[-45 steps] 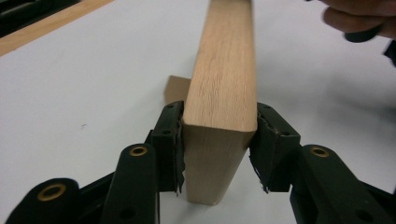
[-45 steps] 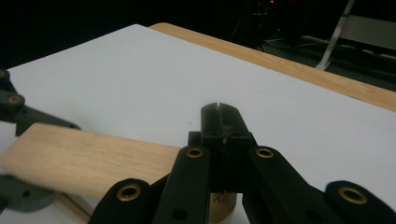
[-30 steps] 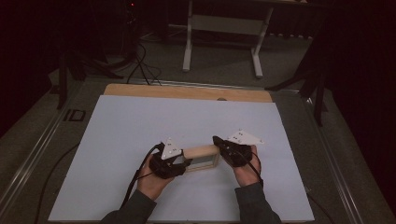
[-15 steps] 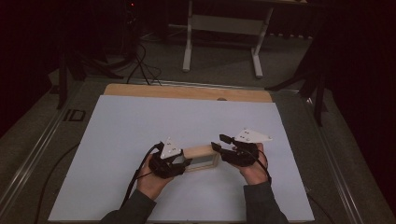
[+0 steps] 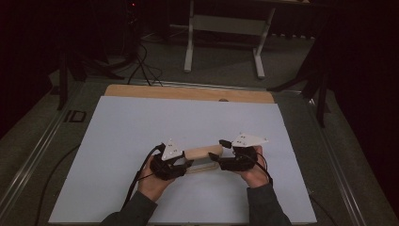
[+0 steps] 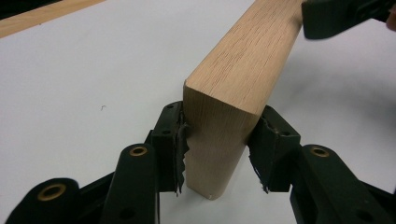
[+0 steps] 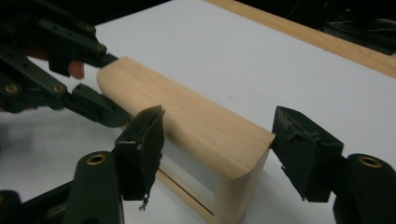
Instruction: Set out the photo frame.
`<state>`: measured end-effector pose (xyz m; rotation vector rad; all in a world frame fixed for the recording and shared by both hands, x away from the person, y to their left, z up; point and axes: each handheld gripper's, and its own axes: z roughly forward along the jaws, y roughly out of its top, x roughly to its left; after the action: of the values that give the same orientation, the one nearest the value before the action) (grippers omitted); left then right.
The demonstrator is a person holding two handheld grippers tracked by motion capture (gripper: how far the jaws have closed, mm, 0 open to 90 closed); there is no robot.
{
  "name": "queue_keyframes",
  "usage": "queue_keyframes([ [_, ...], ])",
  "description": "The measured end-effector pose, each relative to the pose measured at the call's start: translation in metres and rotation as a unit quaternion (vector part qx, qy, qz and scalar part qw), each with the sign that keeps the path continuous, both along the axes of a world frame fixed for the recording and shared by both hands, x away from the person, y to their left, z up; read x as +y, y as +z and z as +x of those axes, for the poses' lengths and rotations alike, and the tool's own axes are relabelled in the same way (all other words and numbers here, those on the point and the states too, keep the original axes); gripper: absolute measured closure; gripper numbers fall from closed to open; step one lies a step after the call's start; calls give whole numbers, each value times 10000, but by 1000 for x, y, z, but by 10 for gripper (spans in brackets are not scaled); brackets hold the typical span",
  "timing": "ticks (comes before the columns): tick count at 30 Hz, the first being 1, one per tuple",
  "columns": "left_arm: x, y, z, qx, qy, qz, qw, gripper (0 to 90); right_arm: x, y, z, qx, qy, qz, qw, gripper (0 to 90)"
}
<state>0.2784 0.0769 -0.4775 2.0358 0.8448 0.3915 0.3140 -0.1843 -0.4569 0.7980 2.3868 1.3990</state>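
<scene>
Right gripper (image 7: pixel 215 149) fingers (image 7: pixel 303 154) just opened, flanking the wooden frame's (image 7: pixel 187 121) right end without touching. Left gripper (image 6: pixel 219 149) fingers (image 6: pixel 170 140) clamp its left end, low over the counter (image 5: pixel 141 122).

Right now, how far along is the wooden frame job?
Done: the frame lies on the white sheet. In hand: the left gripper is clamped on one end. The right gripper has just been opening; its jaws straddle the other end, pads clear. Left: the left one's release.
</scene>
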Motion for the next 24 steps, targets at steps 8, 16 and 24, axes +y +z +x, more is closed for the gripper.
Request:
queue_keyframes([
  [8,0,0,0,-45,-34,27,10000,582,4,-9,5,94,191,-43,9998,272],
  [16,1,0,1,-44,-47,11,10000,583,9,-16,6,61,280,-156,9995,232],
  [24,2,0,2,-42,-88,3,10000,583,14,-23,8,94,268,-300,9991,258],
])
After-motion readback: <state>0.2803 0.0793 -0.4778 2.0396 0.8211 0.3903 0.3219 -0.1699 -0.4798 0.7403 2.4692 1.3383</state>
